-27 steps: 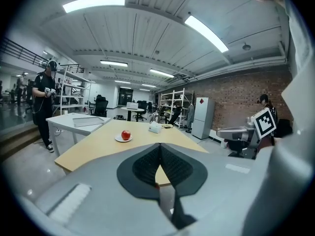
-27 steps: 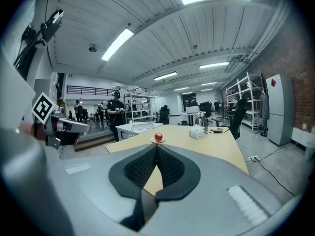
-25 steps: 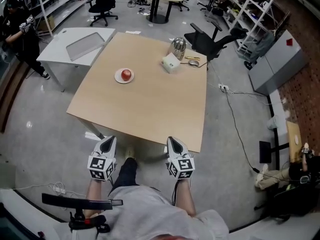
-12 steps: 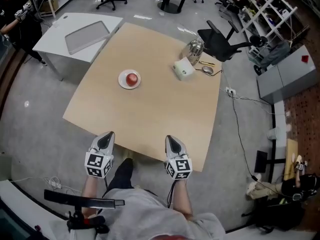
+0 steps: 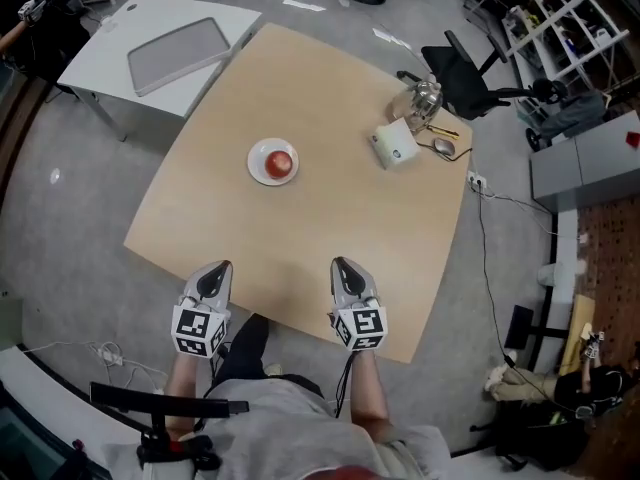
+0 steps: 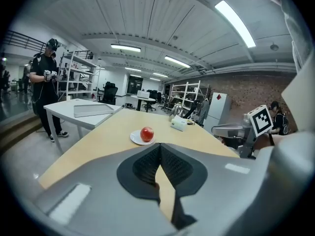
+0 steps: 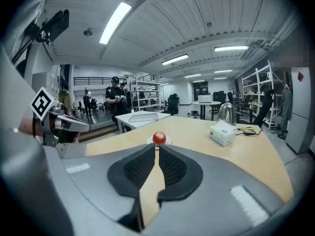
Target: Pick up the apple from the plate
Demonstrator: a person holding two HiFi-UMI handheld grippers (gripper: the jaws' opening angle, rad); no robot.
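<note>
A red apple sits on a small white plate on the far half of the wooden table. Both grippers hover over the table's near edge, well short of the plate. My left gripper has its tips together and holds nothing. On my right gripper the jaws are opening, with only a thin slit between the tips and nothing in it. Beyond the left gripper in its own view lie the apple and plate. Past the right gripper the apple stands straight ahead.
A white box, a metal kettle and a mouse stand at the table's far right. A white side table with a grey tray adjoins the far left corner. An office chair and a person are beyond.
Both grippers have moved forward from before the table to above its near edge. The apple and plate now lie closer.
</note>
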